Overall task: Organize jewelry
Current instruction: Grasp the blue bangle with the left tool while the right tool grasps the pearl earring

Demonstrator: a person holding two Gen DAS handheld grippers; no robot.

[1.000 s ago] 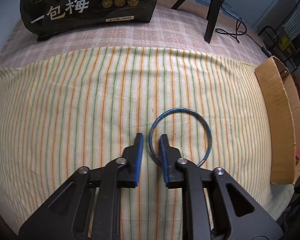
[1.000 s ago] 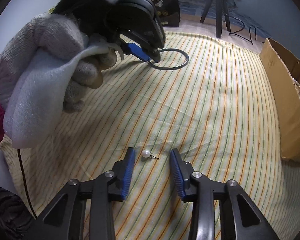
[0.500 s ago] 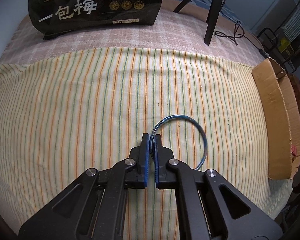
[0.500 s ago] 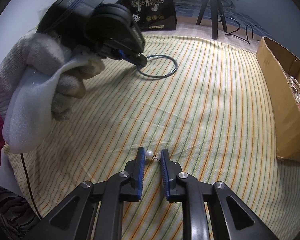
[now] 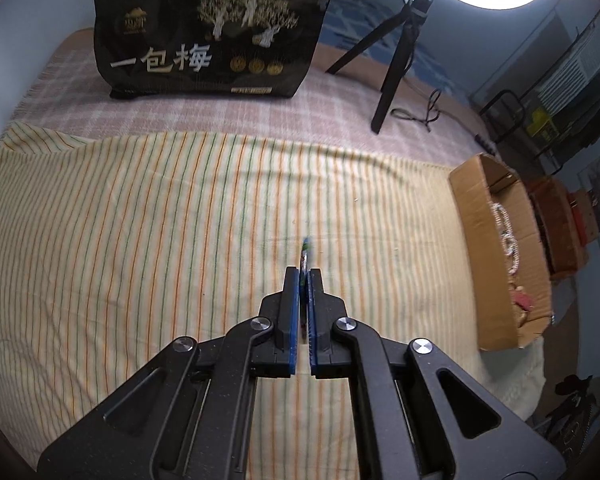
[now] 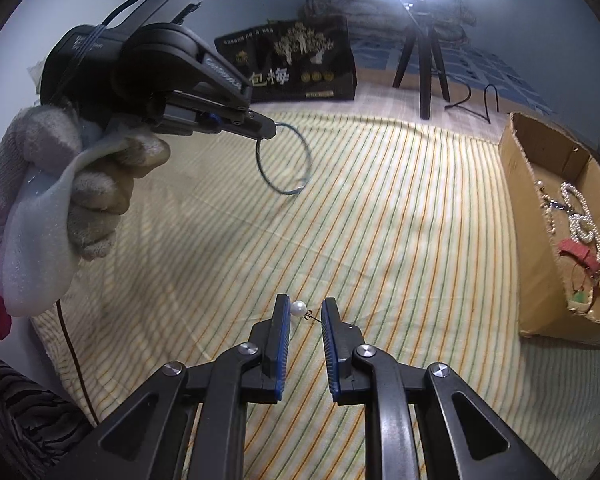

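Though the left gripper (image 5: 303,276) is clamped on the thin blue bangle (image 5: 305,249), seen edge-on above the striped cloth (image 5: 140,220), so slight a grip could let it twist free; a second ago it lay flat. From the right view, the right gripper (image 6: 305,312) pinches the pearl earring (image 6: 299,308) by its ends, lifted now, well short of the cardboard box (image 6: 536,216).

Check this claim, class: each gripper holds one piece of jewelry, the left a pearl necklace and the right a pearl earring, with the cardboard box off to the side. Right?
Not quite. The left gripper holds a thin blue bangle, not a pearl necklace; the right wrist view shows it hanging clear of the striped cloth. The right gripper does hold the pearl earring, and the cardboard box sits aside.
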